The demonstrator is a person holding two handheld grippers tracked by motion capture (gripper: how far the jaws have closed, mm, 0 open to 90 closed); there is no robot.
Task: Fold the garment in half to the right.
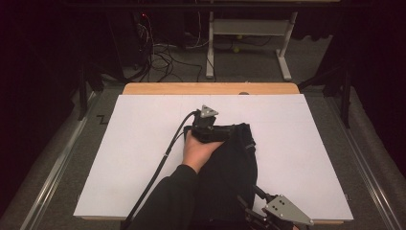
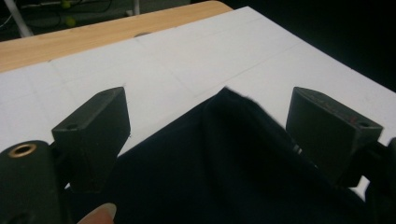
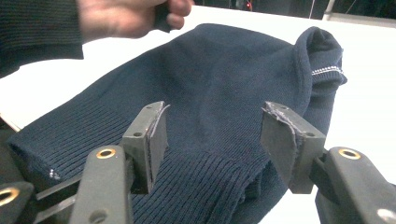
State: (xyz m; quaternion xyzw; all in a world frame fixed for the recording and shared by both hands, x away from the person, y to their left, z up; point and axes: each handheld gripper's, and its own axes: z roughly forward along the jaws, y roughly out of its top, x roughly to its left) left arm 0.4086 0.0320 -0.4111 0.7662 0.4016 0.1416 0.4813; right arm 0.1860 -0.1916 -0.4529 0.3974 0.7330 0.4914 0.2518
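A dark navy knit garment (image 1: 230,167) lies bunched on the white board (image 1: 139,143), running from the board's middle toward its near edge. My left gripper (image 1: 229,132), held in a hand (image 1: 198,151), sits at the garment's far end. In the left gripper view its jaws stand wide apart, left gripper (image 2: 210,100) open over a corner of the dark cloth (image 2: 224,163). My right gripper (image 1: 250,195) hovers at the near edge. Its jaws straddle the ribbed hem (image 3: 205,182), right gripper (image 3: 215,111) open and gripping nothing.
The board rests on a wooden table (image 1: 210,88) whose far edge shows beyond it. Metal rails (image 1: 62,158) run along both sides. Beyond the table stand a white desk frame (image 1: 249,28) and loose cables (image 1: 163,57) on the floor.
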